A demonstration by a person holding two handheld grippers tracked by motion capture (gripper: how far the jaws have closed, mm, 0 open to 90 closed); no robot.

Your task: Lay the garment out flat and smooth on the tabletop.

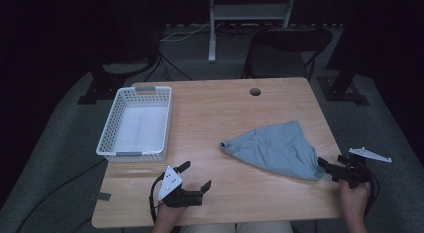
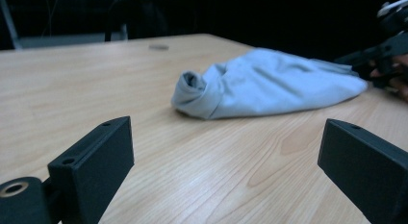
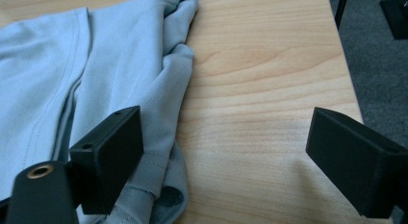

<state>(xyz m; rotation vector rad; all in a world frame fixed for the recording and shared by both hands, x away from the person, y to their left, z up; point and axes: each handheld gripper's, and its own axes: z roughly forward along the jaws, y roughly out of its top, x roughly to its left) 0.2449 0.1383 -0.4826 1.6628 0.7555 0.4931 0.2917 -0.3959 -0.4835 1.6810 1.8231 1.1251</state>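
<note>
A grey-blue cloth lies bunched in a rough triangle on the right half of the wooden table. Its rolled tip points toward the table's middle. My right gripper stands open at the cloth's near right corner by the table's right edge. In the right gripper view its left jaw hovers over the cloth's folded edge, with bare wood between the jaws. My left gripper is open near the front edge, left of the cloth, and faces it with nothing between its jaws.
A white plastic basket stands at the table's left side, with only a white liner showing inside. A round hole sits near the far edge. A folding chair and a stand are on the floor beyond the table.
</note>
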